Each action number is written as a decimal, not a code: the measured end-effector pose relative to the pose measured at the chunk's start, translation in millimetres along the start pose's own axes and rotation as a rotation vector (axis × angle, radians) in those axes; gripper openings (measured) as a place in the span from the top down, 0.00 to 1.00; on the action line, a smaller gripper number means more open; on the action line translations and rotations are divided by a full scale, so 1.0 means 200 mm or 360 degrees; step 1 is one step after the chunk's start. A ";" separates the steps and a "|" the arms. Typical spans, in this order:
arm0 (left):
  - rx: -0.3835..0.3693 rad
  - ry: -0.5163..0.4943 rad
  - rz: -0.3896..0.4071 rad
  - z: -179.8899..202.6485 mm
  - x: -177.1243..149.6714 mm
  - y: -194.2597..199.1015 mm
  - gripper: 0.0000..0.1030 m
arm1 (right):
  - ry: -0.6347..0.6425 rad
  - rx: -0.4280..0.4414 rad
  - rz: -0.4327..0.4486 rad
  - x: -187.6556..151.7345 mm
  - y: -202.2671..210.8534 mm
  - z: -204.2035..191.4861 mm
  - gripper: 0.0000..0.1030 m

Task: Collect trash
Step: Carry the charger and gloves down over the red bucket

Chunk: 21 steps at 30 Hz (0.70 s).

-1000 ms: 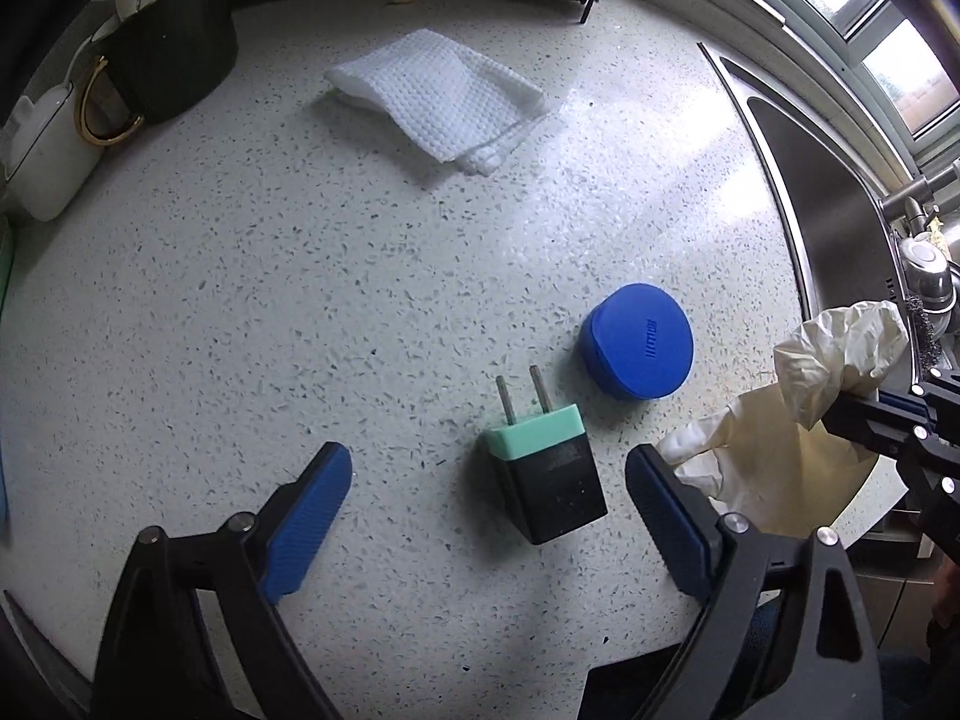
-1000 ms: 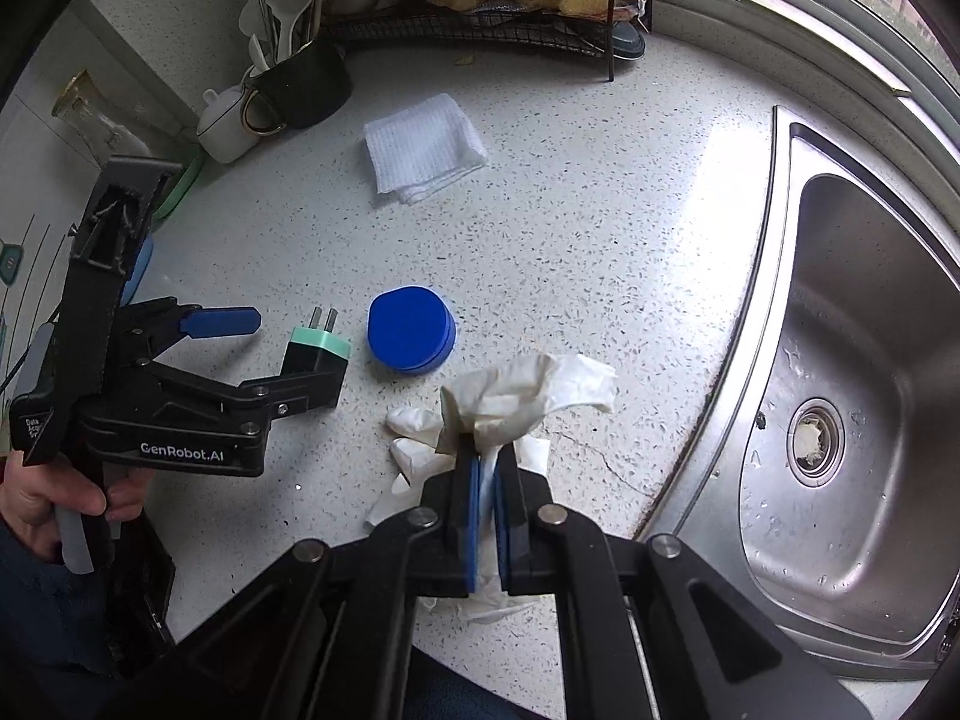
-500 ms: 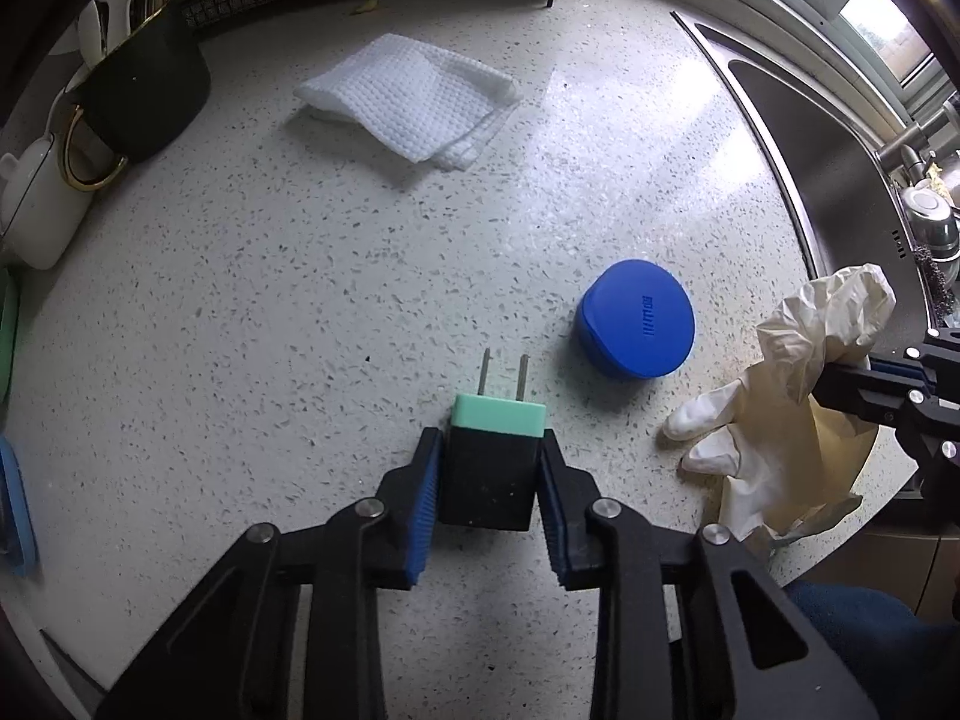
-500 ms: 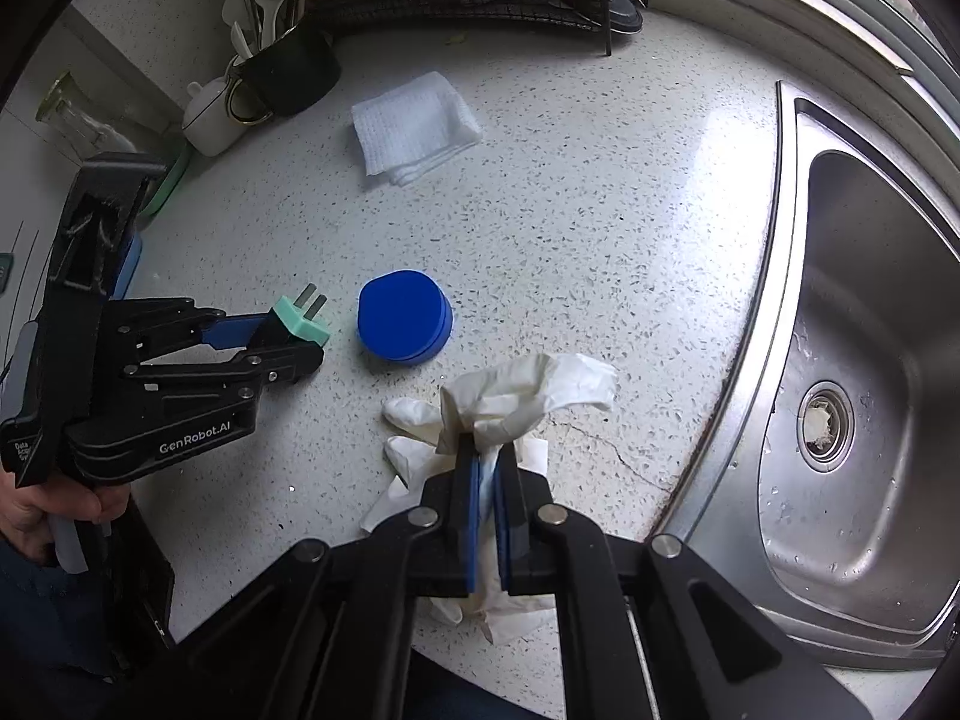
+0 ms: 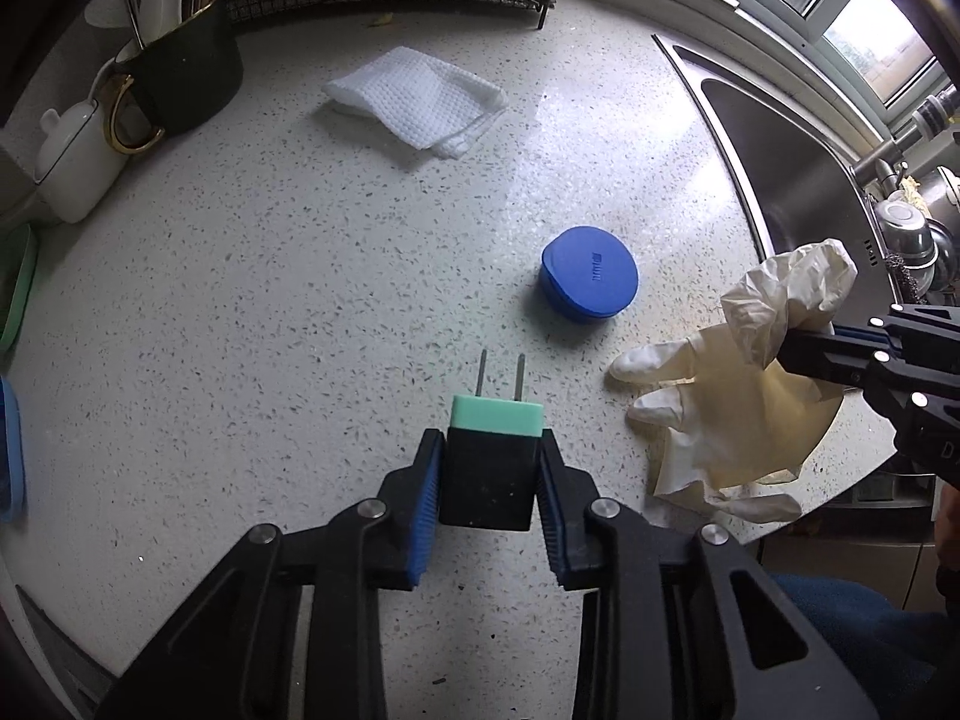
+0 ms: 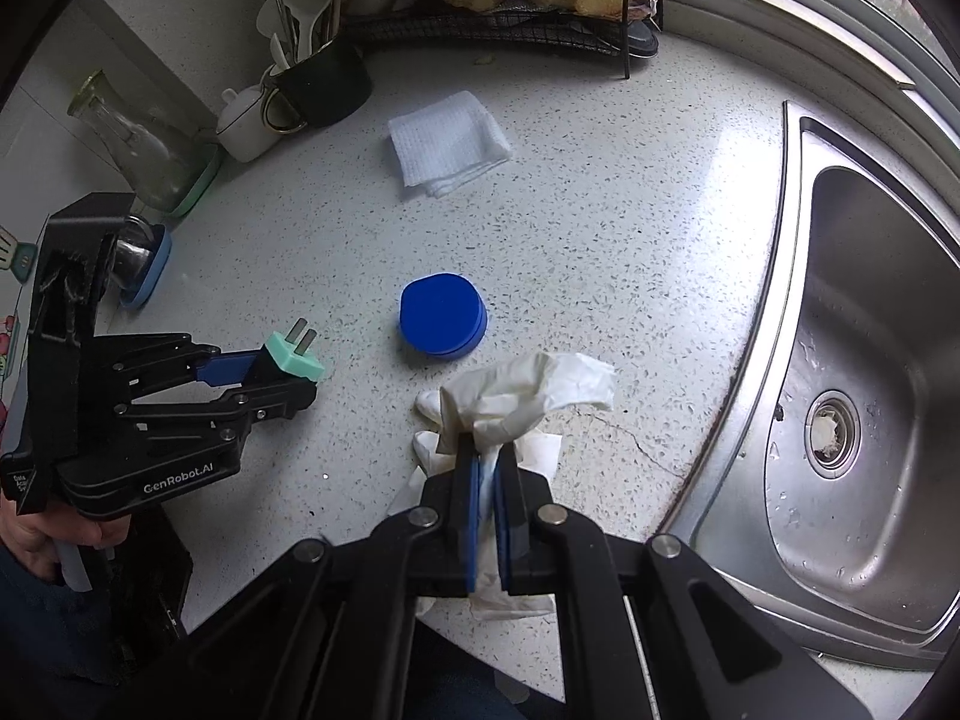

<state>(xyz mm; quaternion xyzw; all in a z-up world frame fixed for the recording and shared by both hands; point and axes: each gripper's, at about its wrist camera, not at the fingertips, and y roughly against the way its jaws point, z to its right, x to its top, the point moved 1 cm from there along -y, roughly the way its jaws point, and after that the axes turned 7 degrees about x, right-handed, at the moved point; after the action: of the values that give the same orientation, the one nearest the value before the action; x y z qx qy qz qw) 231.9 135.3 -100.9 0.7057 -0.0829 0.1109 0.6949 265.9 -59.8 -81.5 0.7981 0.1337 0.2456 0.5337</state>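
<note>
Left wrist: boxy plug adapter (image 5: pixel 489 474), crumpled glove (image 5: pixel 738 384)

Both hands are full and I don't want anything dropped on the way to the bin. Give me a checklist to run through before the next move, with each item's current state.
1. Left tongs clamp the plug adapter on both sides: ok.
2. Adapter prongs point away from the tongs, clear of the pads: ok.
3. Right tongs shut on the rubber glove: ok.
4. Glove fully off the counter: not ok; its fingers look draped on the surface.
5. Blue lid and white cloth clear of both loads: ok, but they lie uncollected.
6. Bin within reach: cannot tell, none in view.
</note>
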 end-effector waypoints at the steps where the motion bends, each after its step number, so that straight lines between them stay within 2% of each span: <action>1: -0.0004 0.0010 0.0012 0.01 -0.02 0.03 0.74 | 0.0010 0.0003 0.0007 -0.01 0.01 -0.01 0.96; 12: -0.0009 0.0088 0.0156 0.18 -0.28 0.31 0.74 | 0.0201 0.0077 0.0150 -0.17 0.24 -0.09 0.96; 17: 0.0043 0.0136 0.0203 0.31 -0.34 0.38 0.74 | 0.0285 0.0107 0.0213 -0.28 0.33 -0.11 0.97; 21: 0.0065 0.0172 0.0232 0.43 -0.48 0.45 0.74 | 0.0330 0.0148 0.0232 -0.39 0.40 -0.10 0.97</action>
<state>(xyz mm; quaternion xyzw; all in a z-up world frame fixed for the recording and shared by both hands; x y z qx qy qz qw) 119.3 43.9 -41.8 0.7048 -0.0941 0.2006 0.6740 186.7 -113.0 -21.6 0.7999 0.1410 0.3584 0.4602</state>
